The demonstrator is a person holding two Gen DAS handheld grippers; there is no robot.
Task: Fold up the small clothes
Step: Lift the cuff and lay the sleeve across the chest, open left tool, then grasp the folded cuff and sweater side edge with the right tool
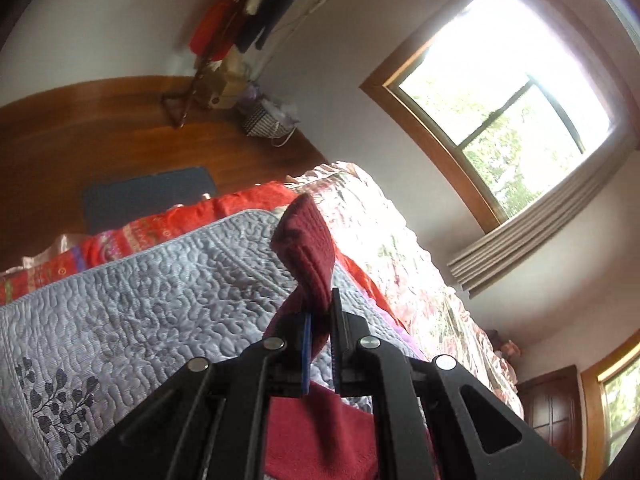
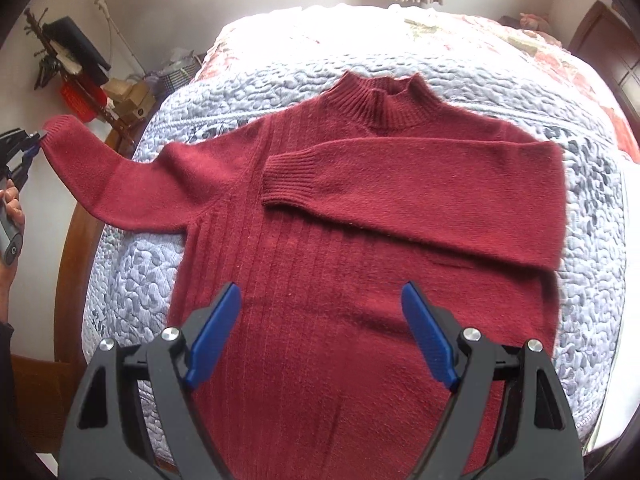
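Note:
A dark red knit sweater (image 2: 340, 248) lies flat on a grey quilted bedspread (image 2: 592, 216), collar at the far side. Its right sleeve (image 2: 420, 184) is folded across the chest. The left sleeve (image 2: 112, 176) stretches out past the bed's left edge, and my left gripper (image 2: 36, 140) is shut on its cuff (image 1: 308, 240), which sticks up between the jaws in the left wrist view. My right gripper (image 2: 320, 312) hovers open above the lower body of the sweater, nothing between its blue pads (image 2: 216, 332).
The bed has a curved wooden frame (image 2: 76, 232) on the left. A coat rack with clothes and boxes (image 2: 80, 80) stands by the wall. A floral cover (image 1: 392, 248) lies beyond the quilt. A dark mat (image 1: 148, 196) is on the wooden floor. A hand (image 2: 10, 208) holds the left gripper.

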